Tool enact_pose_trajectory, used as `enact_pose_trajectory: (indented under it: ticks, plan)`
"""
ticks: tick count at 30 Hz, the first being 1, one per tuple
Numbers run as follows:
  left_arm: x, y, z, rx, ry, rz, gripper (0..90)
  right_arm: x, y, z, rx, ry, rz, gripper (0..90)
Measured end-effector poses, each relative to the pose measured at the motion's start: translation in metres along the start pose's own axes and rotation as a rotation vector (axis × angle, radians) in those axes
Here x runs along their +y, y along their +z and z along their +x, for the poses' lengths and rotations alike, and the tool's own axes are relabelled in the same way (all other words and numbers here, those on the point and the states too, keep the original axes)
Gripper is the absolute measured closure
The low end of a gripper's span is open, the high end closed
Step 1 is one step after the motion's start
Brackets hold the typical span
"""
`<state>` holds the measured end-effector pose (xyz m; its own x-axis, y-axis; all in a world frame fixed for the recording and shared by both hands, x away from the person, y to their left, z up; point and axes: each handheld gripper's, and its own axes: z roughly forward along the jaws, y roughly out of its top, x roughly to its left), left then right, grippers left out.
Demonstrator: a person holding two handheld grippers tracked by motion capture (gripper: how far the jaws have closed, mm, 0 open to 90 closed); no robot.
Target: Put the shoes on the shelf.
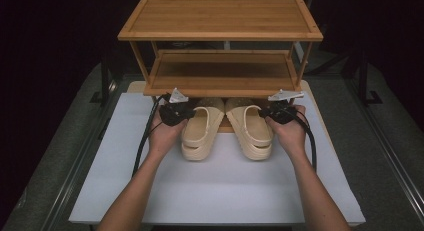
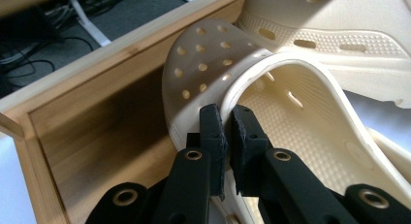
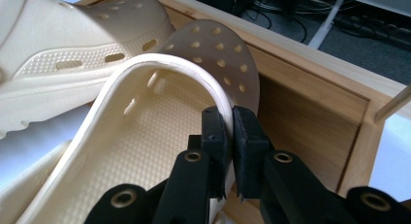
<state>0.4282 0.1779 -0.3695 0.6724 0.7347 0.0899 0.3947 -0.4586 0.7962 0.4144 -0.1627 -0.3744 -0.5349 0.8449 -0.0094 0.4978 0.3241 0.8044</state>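
Two cream perforated clogs lay side by side on a white board (image 1: 220,191), toes pointing into the space beneath the lower shelf of a two-tier bamboo shoe rack (image 1: 220,18). The left clog (image 1: 200,131) was held by the left gripper (image 1: 175,112), and the right clog (image 1: 252,131) by the right gripper (image 1: 279,111); each gripper was carried in one of the person's hands, the forearms entering from the near edge of the board.

In the left gripper view, the left gripper (image 2: 228,124) had its black jaws clamped on the thin rim of the left clog (image 2: 213,73) at the edge of the foot opening, one pad inside and one outside. The other clog (image 2: 329,35) lay just beside it, and the rack's wooden frame (image 2: 106,103) stood close behind the perforated toe.

In the right gripper view, the right gripper (image 3: 230,129) likewise pinched the opening rim of the right clog (image 3: 160,117) between closed jaws. The neighbouring clog (image 3: 82,44) lay alongside, and the rack's frame (image 3: 310,107) ran just past the toe. Dark floor with loose cables showed beyond the rack in both gripper views.
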Motion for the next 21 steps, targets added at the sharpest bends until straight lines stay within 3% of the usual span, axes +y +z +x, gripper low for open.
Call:
enact_pose_trajectory:
  ticks: [15,21]
  plan:
    - [0.004,0.017,-0.002,0.035,-0.012,-0.015,84.3,0.0,0.018,0.001,-0.054,-0.001,-0.008,83.8]
    - [0.008,0.023,-0.008,0.04,0.01,-0.009,83.6,0.003,0.023,0.008,-0.056,-0.017,0.002,83.0]
